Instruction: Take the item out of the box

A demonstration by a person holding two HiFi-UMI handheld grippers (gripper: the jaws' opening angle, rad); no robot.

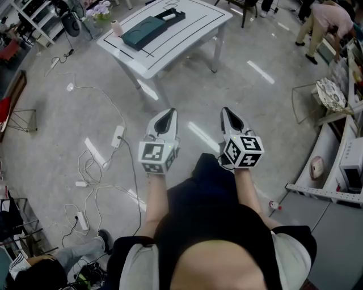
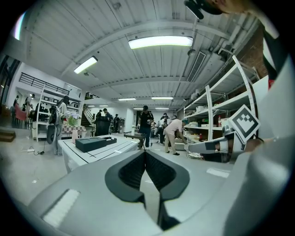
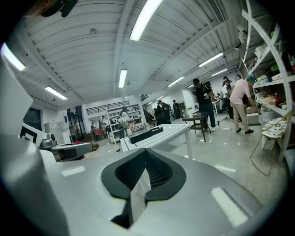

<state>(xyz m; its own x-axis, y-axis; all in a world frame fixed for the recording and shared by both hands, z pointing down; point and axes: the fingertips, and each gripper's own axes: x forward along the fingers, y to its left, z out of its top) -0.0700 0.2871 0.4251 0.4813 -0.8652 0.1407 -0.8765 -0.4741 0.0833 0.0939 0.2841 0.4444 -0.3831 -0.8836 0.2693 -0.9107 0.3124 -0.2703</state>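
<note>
Left gripper (image 1: pixel 168 113): closed, the two jaws are together and nothing is between them; it is held in front of the body and points toward the surface.
Right gripper (image 1: pixel 227 111): also closed and empty; it is beside the left one, apart from it, and points the same way.
Floor (image 1: pixel 51 141): grey and shiny; white cables (image 1: pixel 93 170) and a power strip (image 1: pixel 118 136) lie to the left of the grippers.
Seated person (image 1: pixel 51 266): at the low left edge, only partly seen.
Shelf (image 1: pixel 340 170): along the right edge, with some devices on it.
Surface (image 1: pixel 187 39): white with black lines, it stands well apart from both grippers, straight ahead.
Box (image 1: pixel 144 31): dark and flat, it lies on the surface near its middle, untouched.
Second dark part (image 1: pixel 169 15): just behind the box, with something white in it; I cannot tell whether this is the item.
Cup (image 1: pixel 117 27): small and pale, at the left corner of the surface.
Flowers (image 1: pixel 101 8): behind that corner.
Bent person (image 1: pixel 326 20): far right, near the shelves.
</note>
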